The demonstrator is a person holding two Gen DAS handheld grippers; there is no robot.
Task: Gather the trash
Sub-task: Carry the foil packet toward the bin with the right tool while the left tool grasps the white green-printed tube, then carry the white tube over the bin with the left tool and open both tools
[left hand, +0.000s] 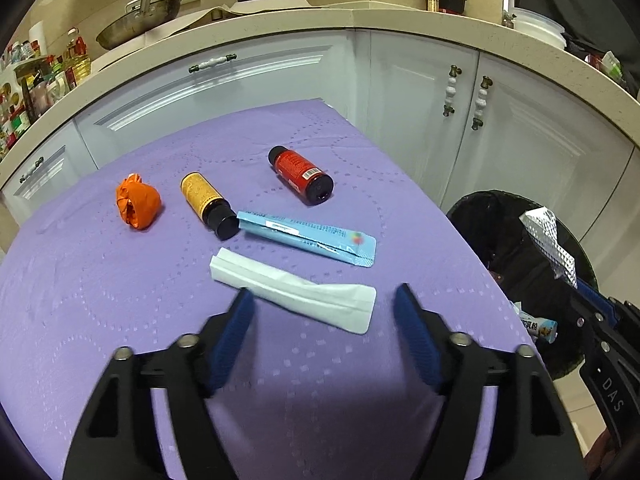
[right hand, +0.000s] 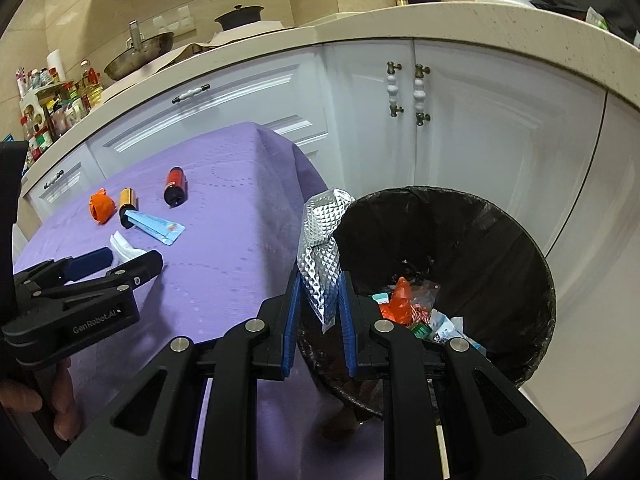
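We note the right gripper pinching a silver foil wrapper at the trash bin rim — left gripper spread wide over a white packet on the purple tablecloth.

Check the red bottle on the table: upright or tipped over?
Tipped. The red bottle lies on its side on the purple cloth, black cap end toward the camera.

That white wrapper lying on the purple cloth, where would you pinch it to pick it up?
Across the narrow middle of the white wrapper, from above. It lies flat and long, and the open left gripper already has a finger at each long edge.
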